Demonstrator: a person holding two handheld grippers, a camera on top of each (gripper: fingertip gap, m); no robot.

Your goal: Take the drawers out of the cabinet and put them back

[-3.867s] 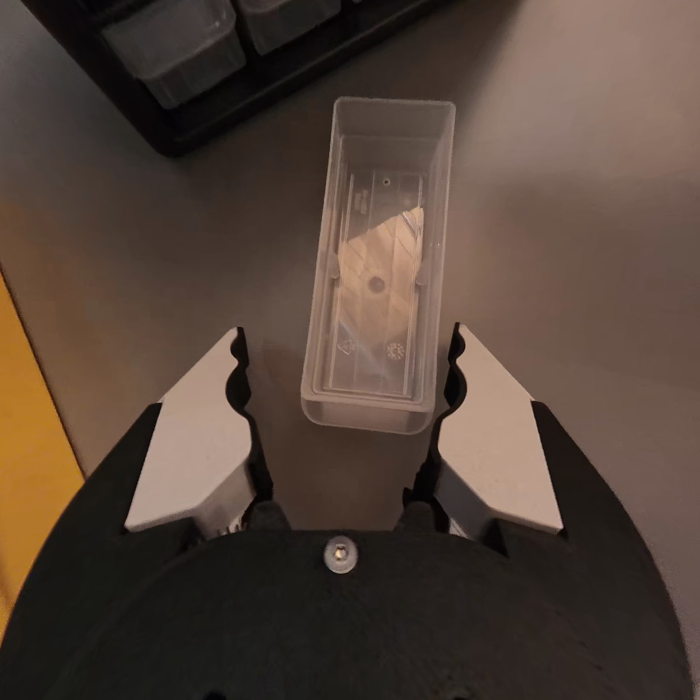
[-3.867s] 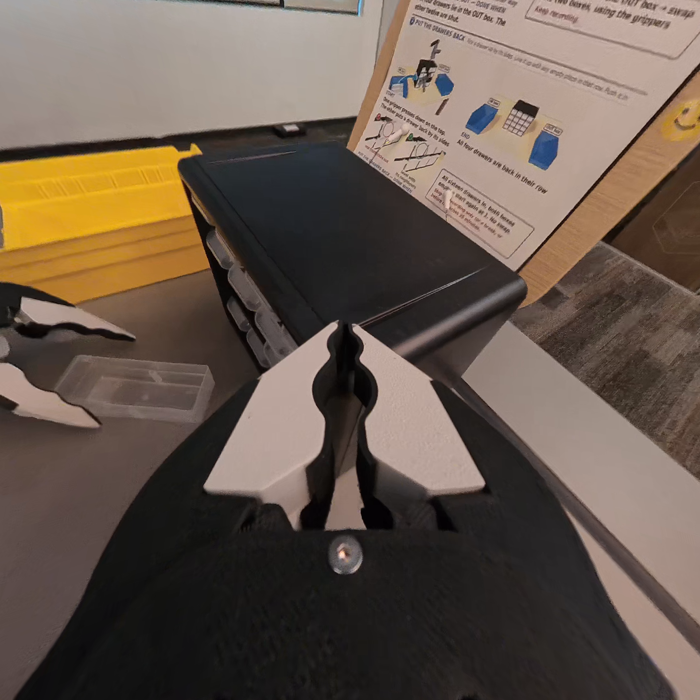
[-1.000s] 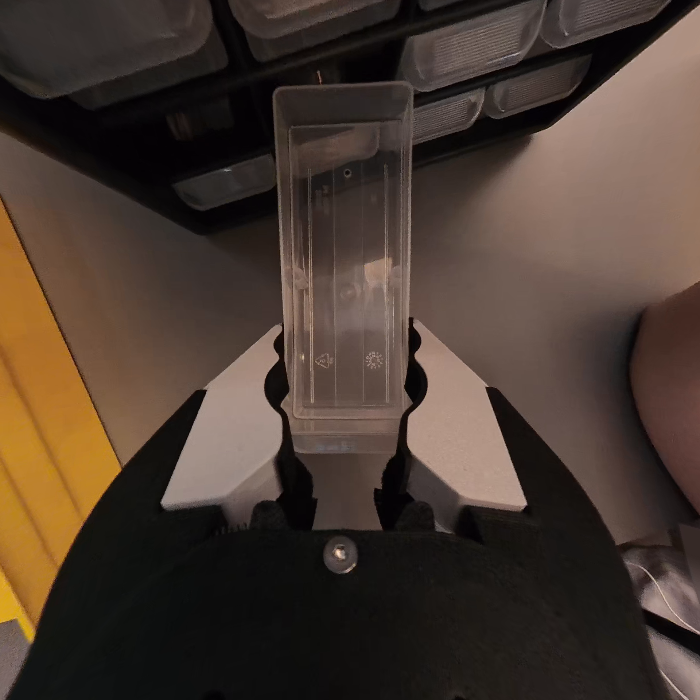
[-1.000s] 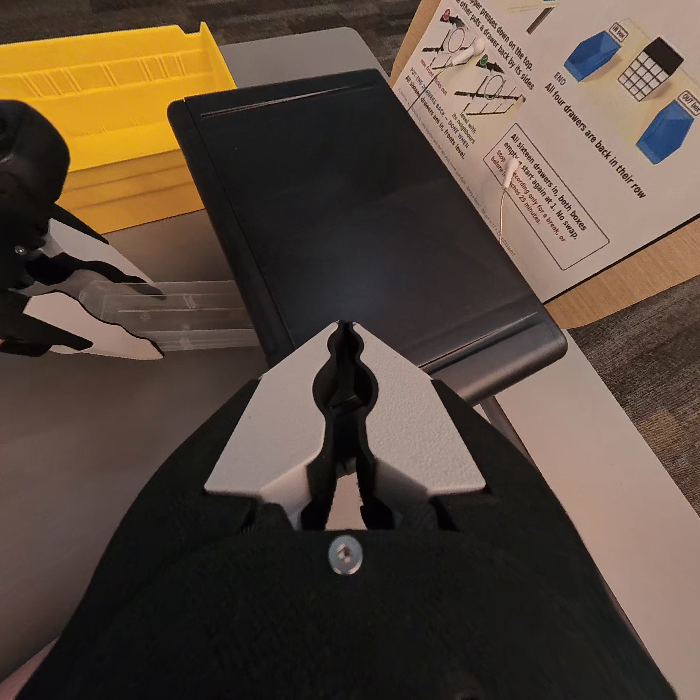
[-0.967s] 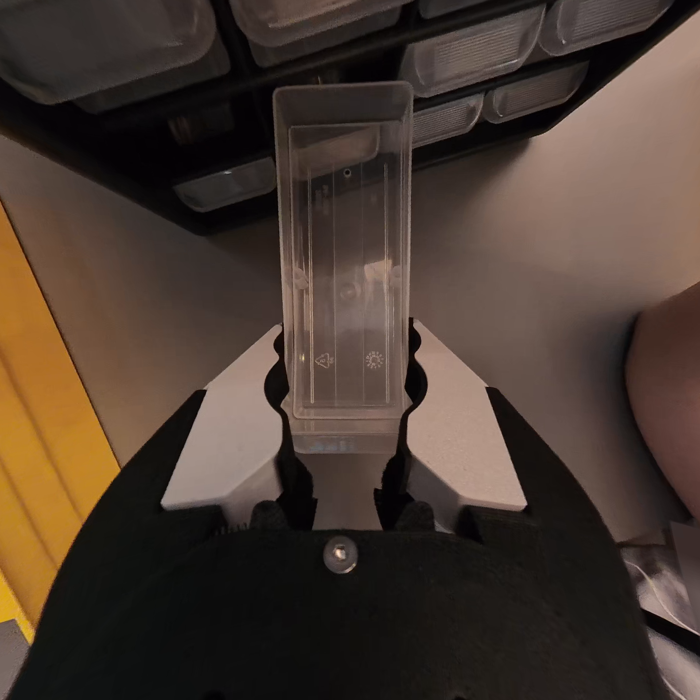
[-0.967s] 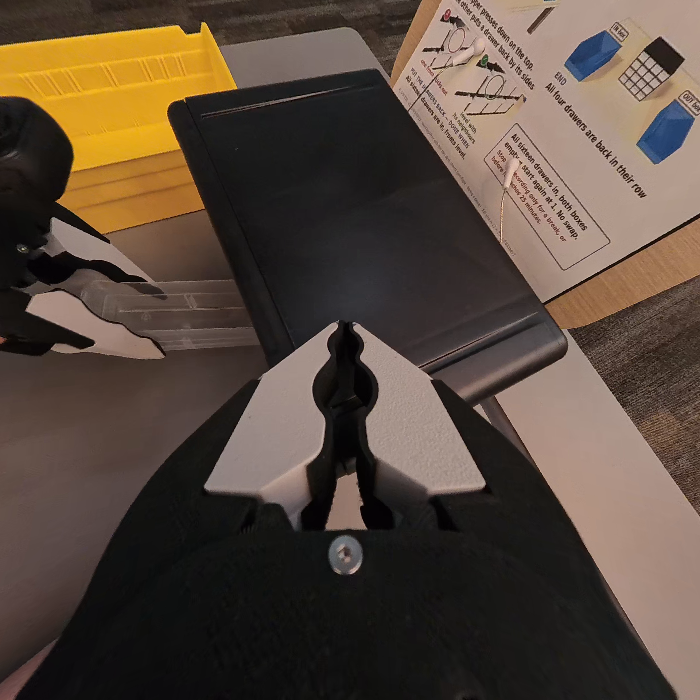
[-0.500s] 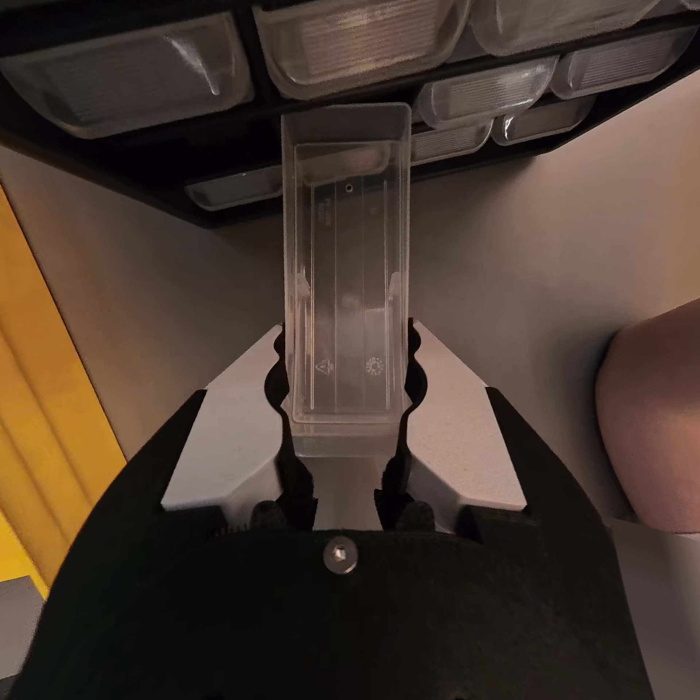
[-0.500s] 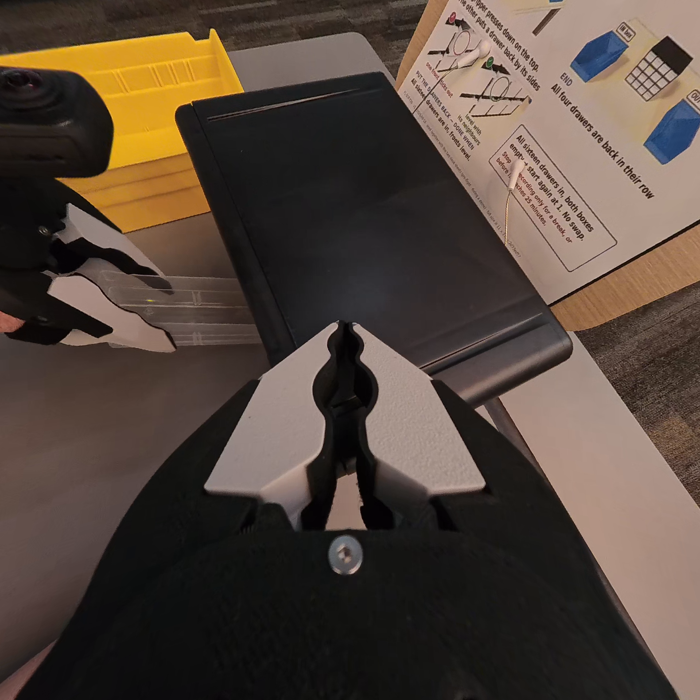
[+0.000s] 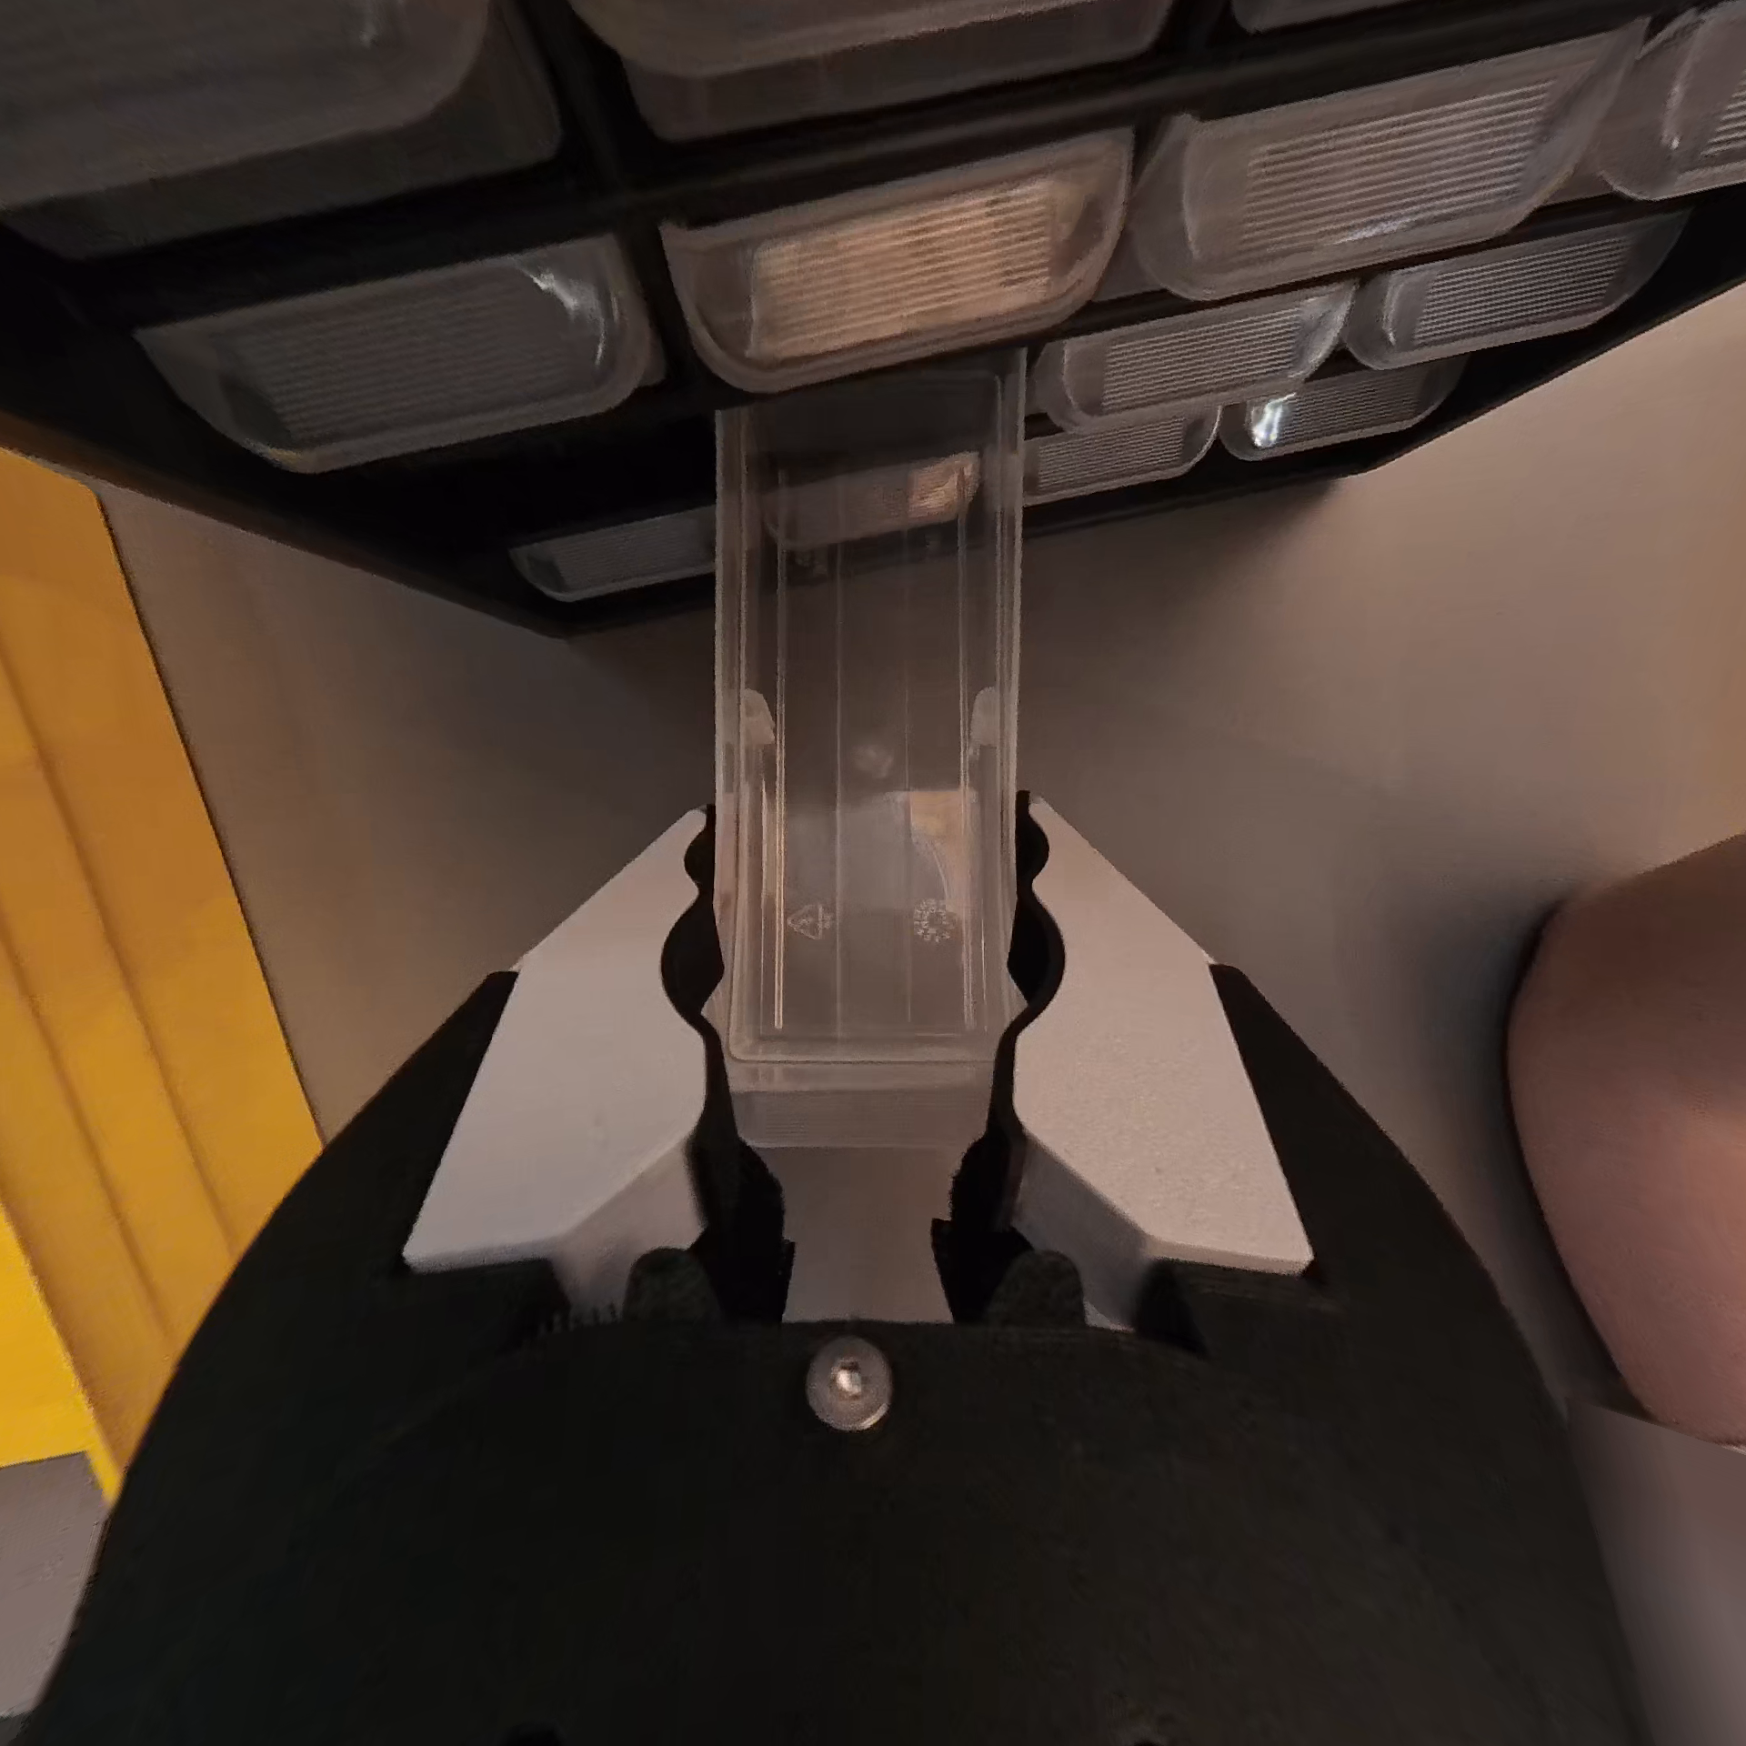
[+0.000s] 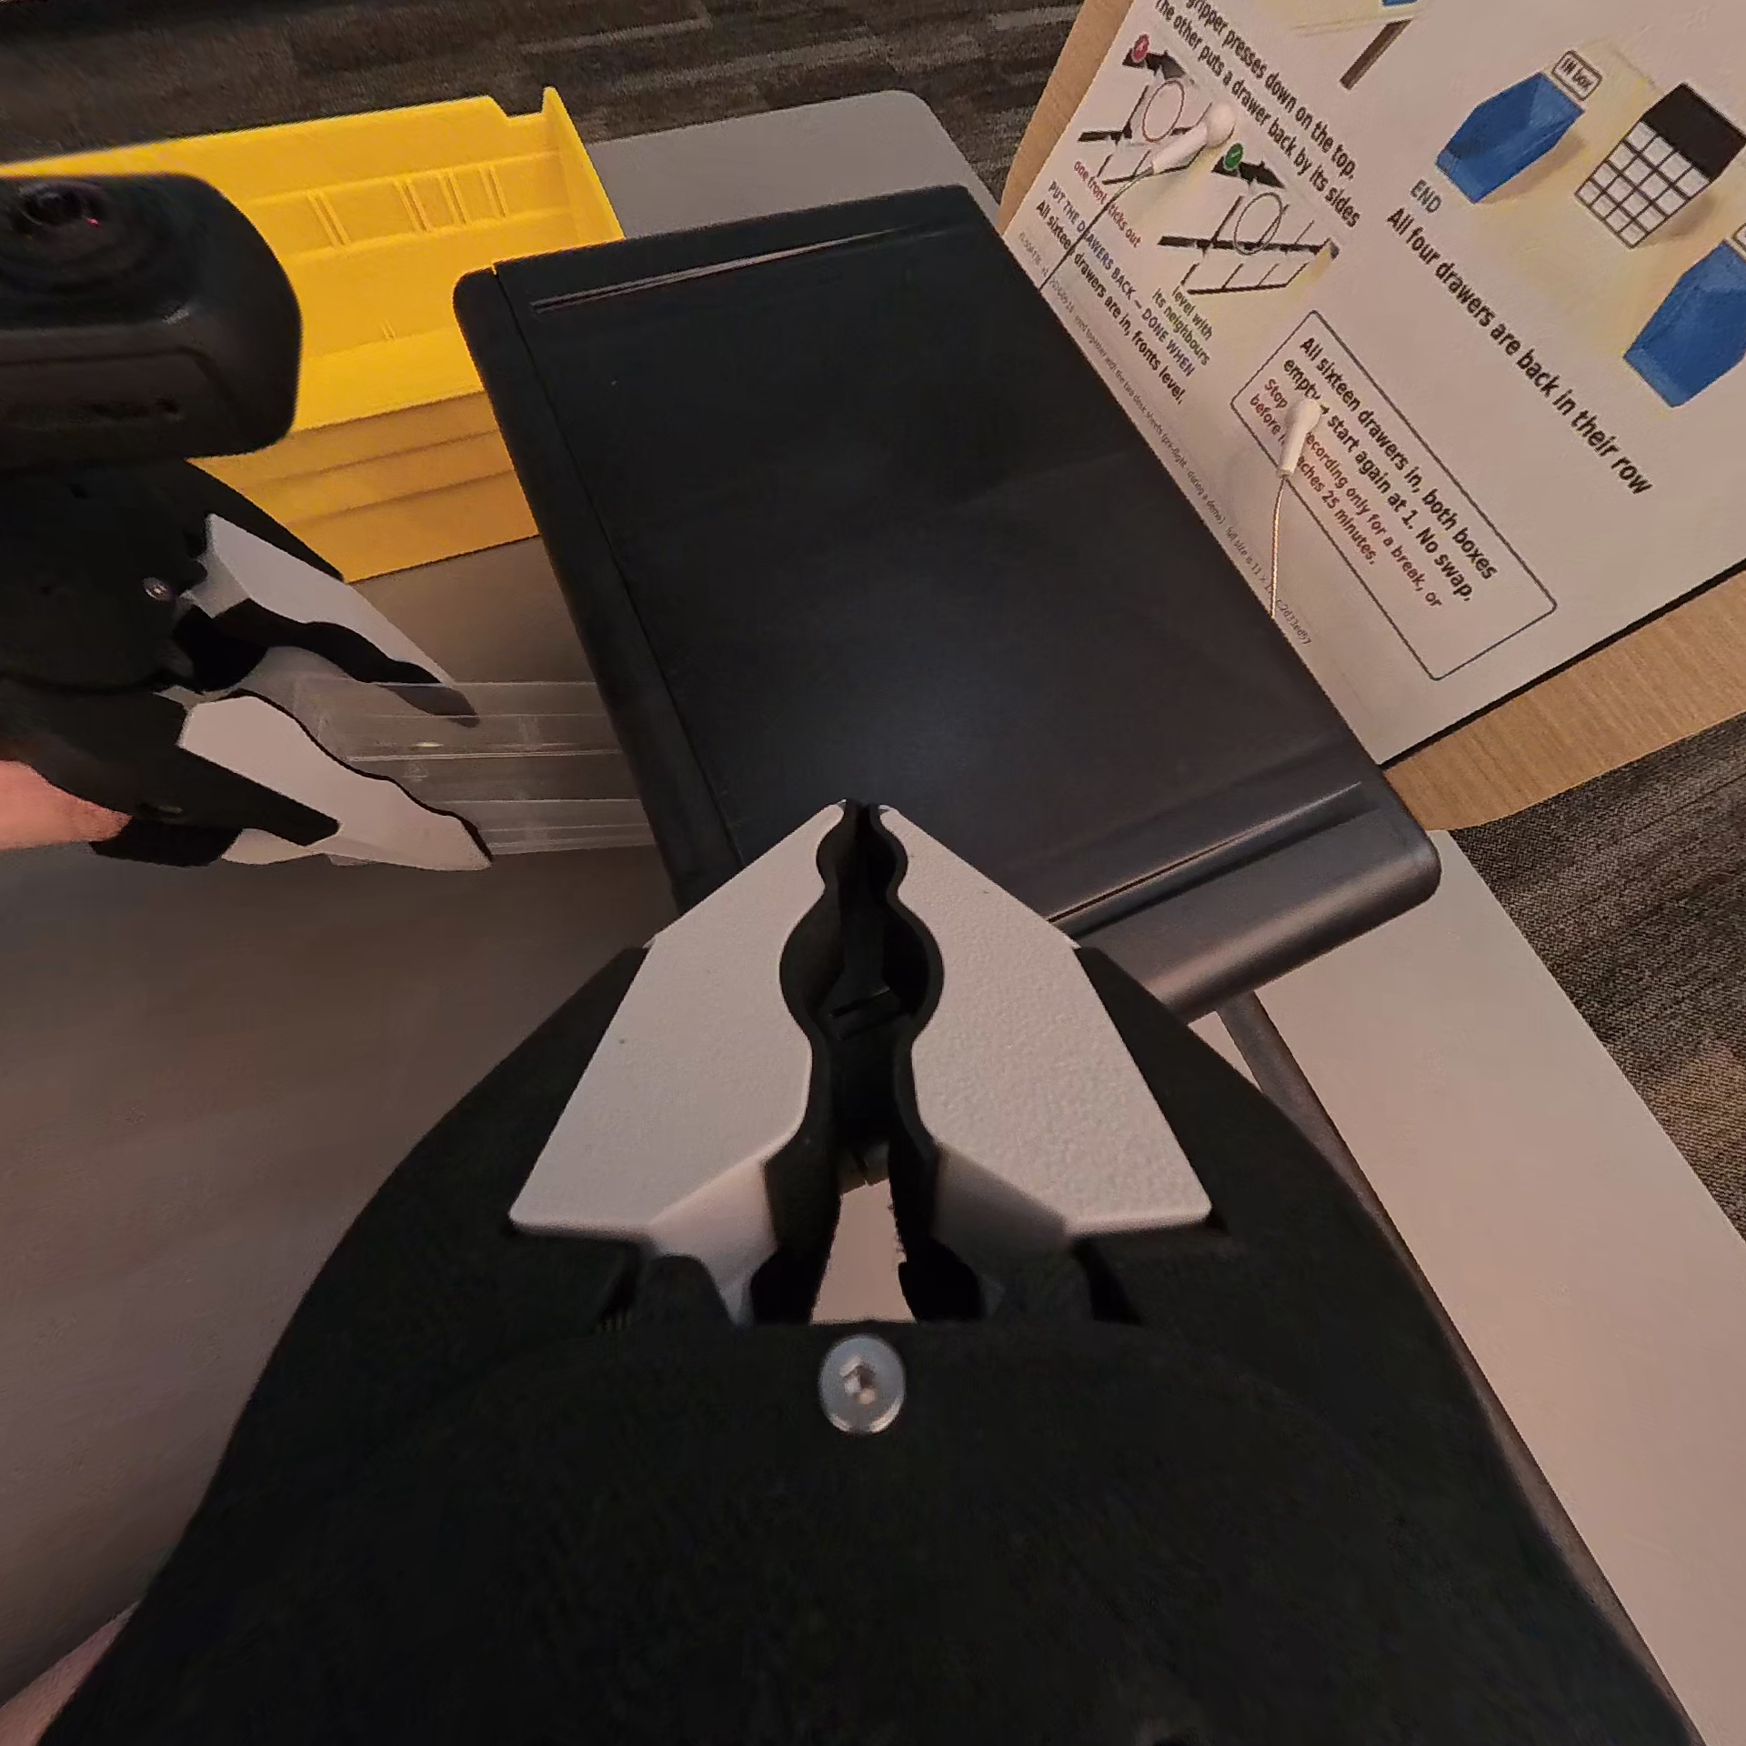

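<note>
My left gripper (image 9: 864,831) is shut on a clear plastic drawer (image 9: 864,718), gripping its sides near the front end. The drawer's far end is at a slot of the black cabinet (image 9: 397,529), just under a row of closed clear drawers (image 9: 907,274). In the right wrist view the left gripper (image 10: 463,784) holds the same drawer (image 10: 557,756) against the cabinet's front edge. My right gripper (image 10: 855,813) is shut and empty, its tips resting on or just above the near part of the cabinet's black top (image 10: 898,529).
A yellow bin (image 10: 397,283) stands behind the cabinet on the grey table (image 10: 283,1039), and shows at the left in the left wrist view (image 9: 104,850). An instruction sheet on a board (image 10: 1417,283) leans at the right. A person's arm (image 9: 1644,1134) is at the right. The grippers' ends are close to 20 centimeters from one another.
My left gripper has moved the clear drawer forward, so its far end now reaches the cabinet slot. The right gripper has stayed on the cabinet top.
</note>
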